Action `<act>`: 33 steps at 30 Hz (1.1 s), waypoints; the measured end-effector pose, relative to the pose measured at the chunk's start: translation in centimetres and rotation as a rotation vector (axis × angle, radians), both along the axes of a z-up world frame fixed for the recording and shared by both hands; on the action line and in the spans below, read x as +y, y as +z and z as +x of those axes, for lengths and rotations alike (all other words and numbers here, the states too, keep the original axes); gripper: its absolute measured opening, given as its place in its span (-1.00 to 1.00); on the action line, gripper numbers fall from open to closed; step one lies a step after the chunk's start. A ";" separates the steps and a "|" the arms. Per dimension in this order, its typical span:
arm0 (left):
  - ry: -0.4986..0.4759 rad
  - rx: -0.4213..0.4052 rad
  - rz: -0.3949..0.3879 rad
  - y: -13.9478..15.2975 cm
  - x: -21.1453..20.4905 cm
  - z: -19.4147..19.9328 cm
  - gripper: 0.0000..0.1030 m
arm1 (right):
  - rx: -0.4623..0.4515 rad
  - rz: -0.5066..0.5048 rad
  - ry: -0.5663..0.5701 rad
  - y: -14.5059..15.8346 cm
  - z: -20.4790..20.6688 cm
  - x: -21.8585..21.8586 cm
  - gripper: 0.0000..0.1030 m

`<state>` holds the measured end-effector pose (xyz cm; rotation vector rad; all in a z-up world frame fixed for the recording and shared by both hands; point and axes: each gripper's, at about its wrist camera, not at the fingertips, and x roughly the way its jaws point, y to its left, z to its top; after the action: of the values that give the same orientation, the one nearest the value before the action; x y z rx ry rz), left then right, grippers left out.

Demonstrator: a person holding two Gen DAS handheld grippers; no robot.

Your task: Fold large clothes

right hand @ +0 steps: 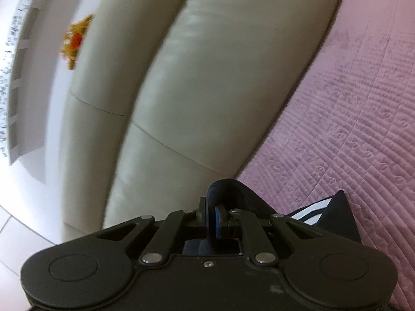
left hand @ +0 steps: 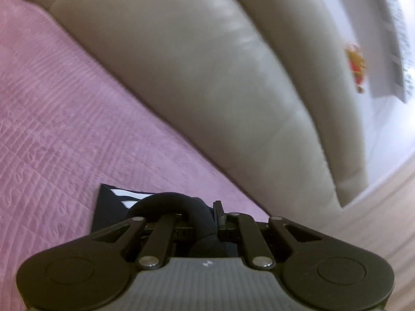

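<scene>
With the left gripper (left hand: 193, 219) and right gripper (right hand: 216, 223) each clamped on a bunched edge of the dark white-striped garment (left hand: 111, 207) above the pink quilted cover (left hand: 64, 119), the fold appears mid-carry; next, lower both edges evenly.

- Dark garment (left hand: 109, 207): mostly hidden behind left gripper (left hand: 205, 223); only a corner with white stripes shows.
- Right view: garment (right hand: 334, 217) cut off behind right gripper (right hand: 212, 220).
- Orange-red object (left hand: 356, 67) on the far wall: blurred, unidentifiable.
- Sofa back (right hand: 207, 77) motion-blurred, cropped at frame top.
</scene>
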<state>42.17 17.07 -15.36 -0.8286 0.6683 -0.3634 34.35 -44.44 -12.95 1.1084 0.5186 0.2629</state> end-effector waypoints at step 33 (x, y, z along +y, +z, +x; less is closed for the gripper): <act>-0.013 -0.089 0.766 -7.9 -12.8 3.6 1.00 | -0.149 -1.178 0.627 -2.9 5.5 16.8 0.68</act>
<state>45.73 4.26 -23.24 -0.0783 0.6598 -0.1303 39.84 -27.60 -15.85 -0.2380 0.7284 0.4866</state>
